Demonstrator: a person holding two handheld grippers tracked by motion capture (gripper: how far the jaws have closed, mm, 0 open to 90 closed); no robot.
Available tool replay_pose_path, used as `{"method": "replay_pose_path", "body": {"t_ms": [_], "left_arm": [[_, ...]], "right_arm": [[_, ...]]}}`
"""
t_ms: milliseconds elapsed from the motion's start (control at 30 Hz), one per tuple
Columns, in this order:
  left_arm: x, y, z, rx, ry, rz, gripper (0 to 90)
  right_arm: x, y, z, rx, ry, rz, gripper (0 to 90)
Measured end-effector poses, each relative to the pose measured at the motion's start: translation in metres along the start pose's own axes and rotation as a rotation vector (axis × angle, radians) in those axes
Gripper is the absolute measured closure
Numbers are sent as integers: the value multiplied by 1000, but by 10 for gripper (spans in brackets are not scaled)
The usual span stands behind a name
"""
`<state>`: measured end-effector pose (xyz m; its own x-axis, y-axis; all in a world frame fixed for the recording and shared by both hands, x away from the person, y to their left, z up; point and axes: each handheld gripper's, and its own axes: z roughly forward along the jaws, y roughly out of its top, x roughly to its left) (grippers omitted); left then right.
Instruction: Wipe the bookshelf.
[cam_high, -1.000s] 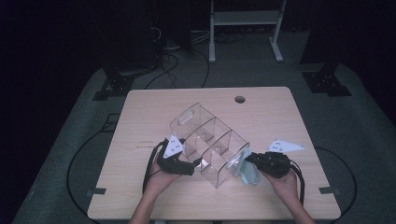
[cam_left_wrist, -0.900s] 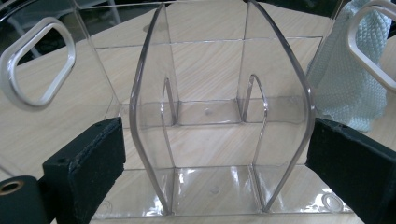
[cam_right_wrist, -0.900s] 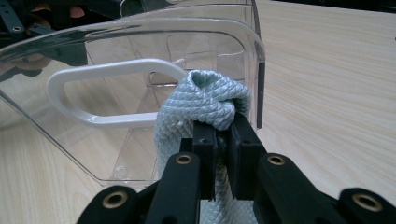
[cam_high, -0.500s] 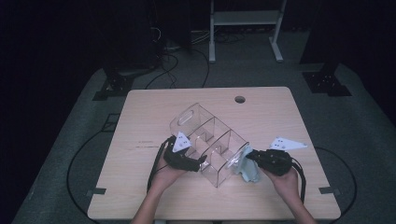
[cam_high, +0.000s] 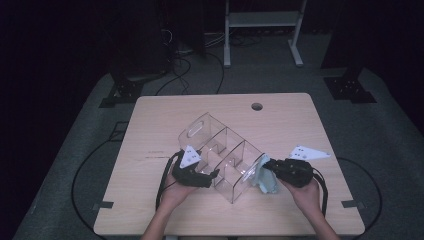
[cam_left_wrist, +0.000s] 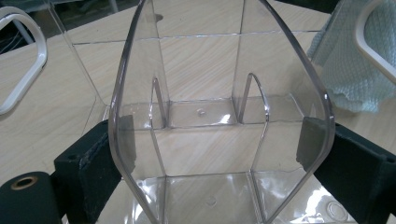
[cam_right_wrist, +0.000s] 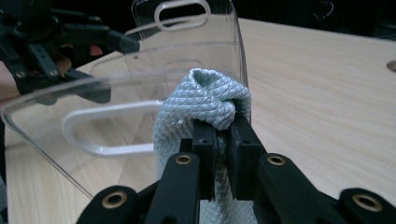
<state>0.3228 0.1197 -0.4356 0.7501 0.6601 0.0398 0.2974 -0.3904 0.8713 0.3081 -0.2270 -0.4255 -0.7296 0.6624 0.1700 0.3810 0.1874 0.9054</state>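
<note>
- The right tool has its 2 black jaws pressed almost together on a bunched fold of the pale blue-green cloth; the cloth bulges above the pads and hangs down between them.
- In the high view the right tool sits at the near right of the tabletop, pointing left, and the cloth droops from it just beside the right end of the clear organizer.
- The right gripper view puts the cloth against the organizer's curved end wall, which has a slot handle cut in it; whether the cloth is inside or just outside that wall I cannot tell.
- The left tool has its jaws spread wide, 1 pad on each outer side of a clear curved wall of the organizer, and both pads lie against the plastic.
- In the high view the left tool is at the near left side of the organizer, pointing right into it.
- Through the wall the left gripper view shows 2 upright dividers and the wood beneath.
- The organizer lies slantwise across the middle of the tabletop, its other handle end toward the far left.
- A round cable hole sits near the far edge of the tabletop.
</note>
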Motion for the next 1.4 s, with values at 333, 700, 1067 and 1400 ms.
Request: {"method": "replay_pose_path", "body": {"t_ms": [333,700,1067,1400], "left_arm": [[-1,-9,-13,-10,37,-36,86],[-1,-11,-15,-21,52,-46,85],[-1,-12,-14,-32,52,-54,80],[-2,-12,-14,-30,54,-54,80]], "right_arm": [[-2,-6,19,39,13,22,826],[-5,-6,20,24,-7,22,826],[5,11,11,-39,18,16,826],[6,14,7,-52,31,16,826]]}}
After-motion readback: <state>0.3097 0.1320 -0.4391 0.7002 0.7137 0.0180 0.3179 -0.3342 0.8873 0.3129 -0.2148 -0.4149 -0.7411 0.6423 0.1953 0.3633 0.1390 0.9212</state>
